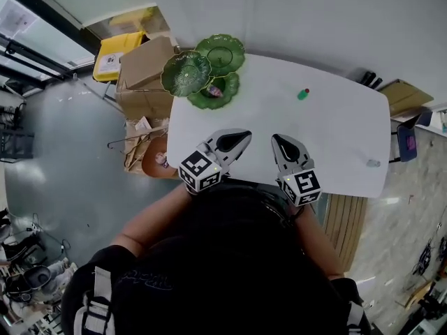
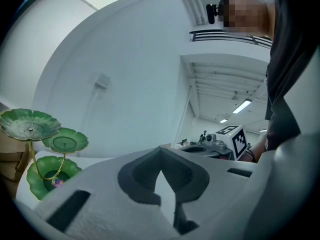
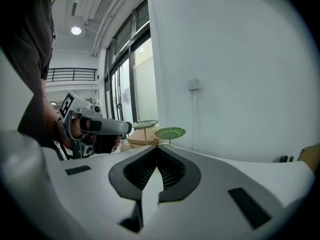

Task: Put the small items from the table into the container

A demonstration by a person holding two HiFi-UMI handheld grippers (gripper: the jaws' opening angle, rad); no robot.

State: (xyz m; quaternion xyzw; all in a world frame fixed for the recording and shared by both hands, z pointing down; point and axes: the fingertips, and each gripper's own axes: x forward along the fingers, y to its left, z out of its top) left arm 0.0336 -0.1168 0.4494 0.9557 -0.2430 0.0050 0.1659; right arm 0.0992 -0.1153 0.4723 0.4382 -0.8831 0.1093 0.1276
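Note:
A green tiered stand of three lotus-leaf dishes (image 1: 202,72) stands at the far left corner of the white table (image 1: 328,131). Its lowest dish holds a small purple item (image 1: 216,89), also seen in the left gripper view (image 2: 57,182). A small green item with a red end (image 1: 302,94) lies mid-table, and a small clear item (image 1: 373,163) lies near the right edge. My left gripper (image 1: 241,139) (image 2: 160,151) and right gripper (image 1: 277,140) (image 3: 158,149) hover side by side over the near edge. Both are shut with nothing in them, well short of the items.
Cardboard boxes (image 1: 143,68) and a yellow bin (image 1: 115,54) stand on the floor left of the table. A wooden slatted piece (image 1: 346,222) and a dark object (image 1: 407,144) are by the right side. A white wall (image 3: 240,59) runs behind the table.

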